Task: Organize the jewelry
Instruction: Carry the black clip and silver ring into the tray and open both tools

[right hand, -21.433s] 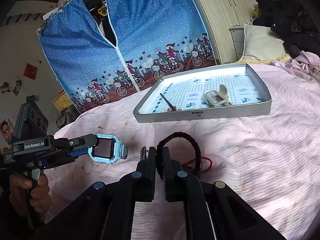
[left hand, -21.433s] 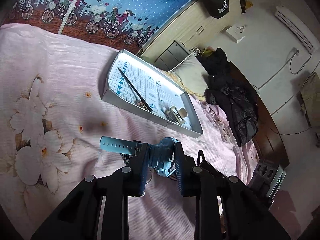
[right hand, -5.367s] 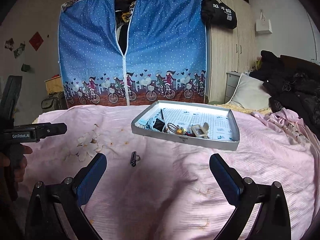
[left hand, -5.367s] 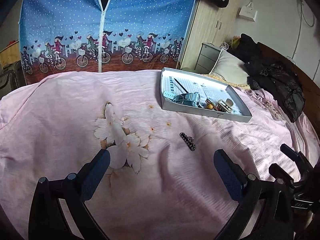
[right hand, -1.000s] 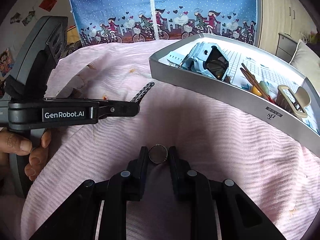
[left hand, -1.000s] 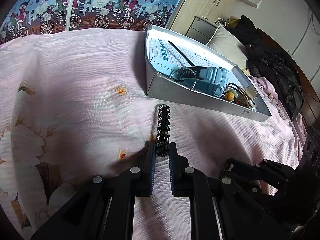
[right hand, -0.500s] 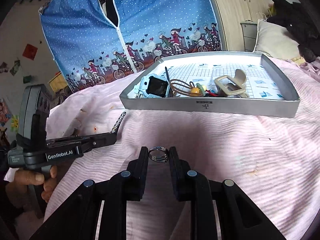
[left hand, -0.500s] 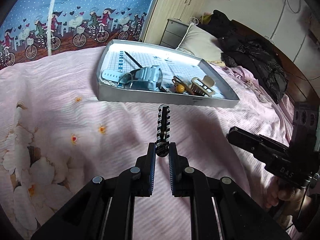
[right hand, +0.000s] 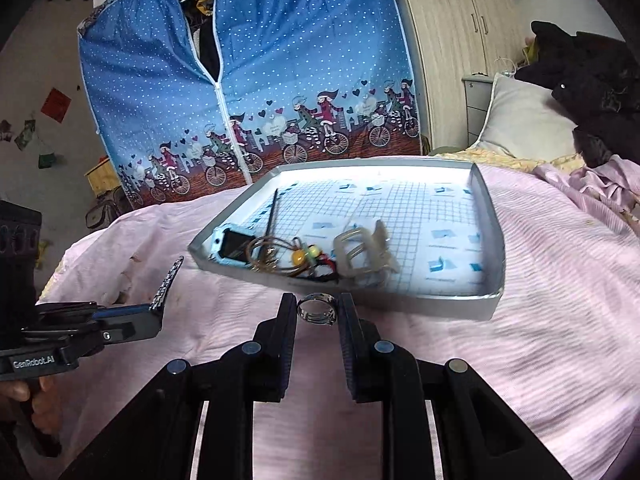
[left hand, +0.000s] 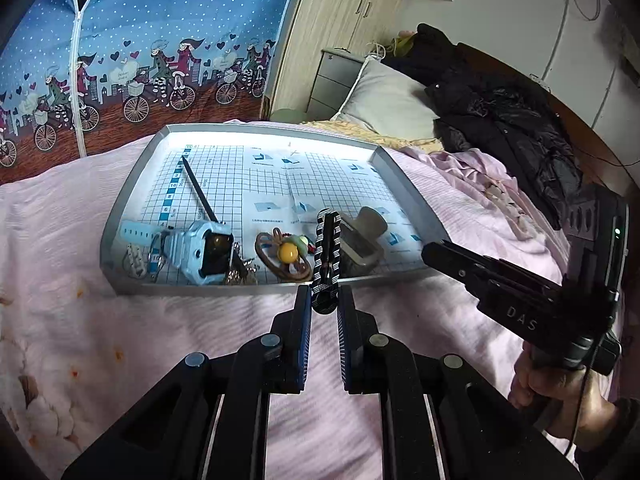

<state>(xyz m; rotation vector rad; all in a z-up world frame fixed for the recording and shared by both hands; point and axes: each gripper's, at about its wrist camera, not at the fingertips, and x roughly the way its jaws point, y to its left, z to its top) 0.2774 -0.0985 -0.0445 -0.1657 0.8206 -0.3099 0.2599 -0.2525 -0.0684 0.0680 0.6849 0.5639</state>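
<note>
Silver tray (left hand: pixel 120 216) sits on the pink bedspread (left hand: pixel 80 340) with its near half crowded by a blue watch (left hand: pixel 200 252), bead bracelet (left hand: pixel 286 256) and beige claw clip (left hand: pixel 360 240), far half bare, while my left gripper (left hand: pixel 324 304) pinches the black hair clip (left hand: pixel 326 256) and my right gripper (right hand: pixel 318 308) pinches the ring (right hand: pixel 317 309), both at the tray's near wall.

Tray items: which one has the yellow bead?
The brown hair tie, between the blue watch and the beige hair claw; nothing else in the tray has one.

Tray (left hand: pixel 120 200) far half bare, room there; near edge crowded w/ watch (left hand: pixel 200 254), claw clip (left hand: pixel 362 240).
</note>
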